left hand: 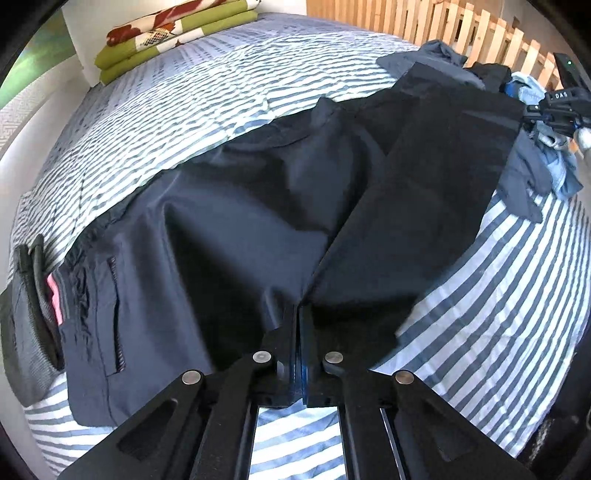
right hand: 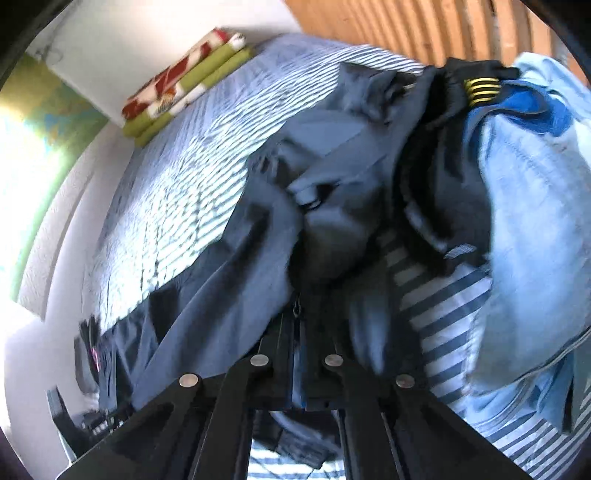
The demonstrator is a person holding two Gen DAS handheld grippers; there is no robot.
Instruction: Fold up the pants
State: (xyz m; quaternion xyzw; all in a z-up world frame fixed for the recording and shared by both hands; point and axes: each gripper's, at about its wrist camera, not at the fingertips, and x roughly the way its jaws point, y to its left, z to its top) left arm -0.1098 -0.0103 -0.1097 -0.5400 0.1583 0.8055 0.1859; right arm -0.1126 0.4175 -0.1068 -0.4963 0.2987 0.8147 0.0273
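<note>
Two grippers are engaged on one pair of dark navy pants [left hand: 236, 221] lying on a bed with a blue-and-white striped cover [left hand: 498, 295]. The left gripper [left hand: 299, 314] is clamped tight on a fold of the pants cloth at the crotch or inner leg edge. The right gripper [right hand: 297, 321] is likewise closed on dark fabric of the pants, near a zipper. The pants' long axis runs across the bed, waistband and pocket toward the left gripper's left, legs extending toward the wooden slatted rail [left hand: 461, 29]. A heap of other clothes [right hand: 517, 184] lies beside the rail. A folded green blanket [left hand: 166, 40] sits at the bed's far end.
</note>
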